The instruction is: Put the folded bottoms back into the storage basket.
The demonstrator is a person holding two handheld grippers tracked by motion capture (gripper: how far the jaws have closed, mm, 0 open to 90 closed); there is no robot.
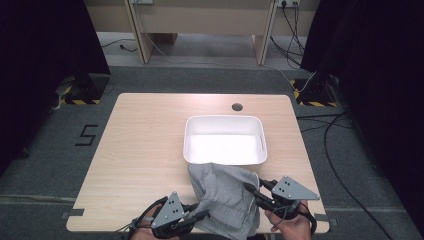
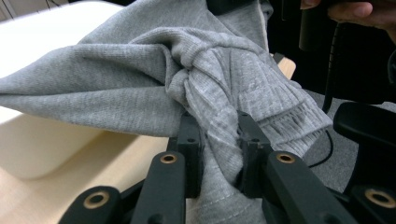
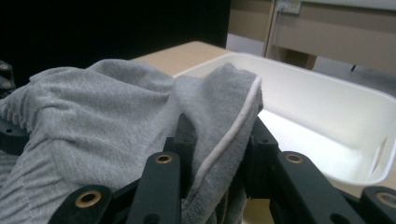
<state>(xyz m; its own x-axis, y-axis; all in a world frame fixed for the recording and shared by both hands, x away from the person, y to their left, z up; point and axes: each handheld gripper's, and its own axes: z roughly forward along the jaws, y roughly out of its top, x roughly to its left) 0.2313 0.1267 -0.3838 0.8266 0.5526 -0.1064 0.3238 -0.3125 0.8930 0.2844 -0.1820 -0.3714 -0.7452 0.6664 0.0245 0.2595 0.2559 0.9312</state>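
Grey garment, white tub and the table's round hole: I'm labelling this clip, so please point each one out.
Grey garment [image 1: 224, 192], high view, middle of the bunched fabric.
White tub [image 1: 224, 119], high view, far rim.
Round hole [image 1: 237, 107], high view, its dark centre near the table's far edge.

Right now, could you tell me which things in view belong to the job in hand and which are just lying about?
In the job:
- grey garment, bunched and clamped at both sides
- left gripper, shut on it
- right gripper, shut on it
- white tub, just beyond the garment; likely its destination

Lying about:
- table
- cables on the floor
- wooden bench behind
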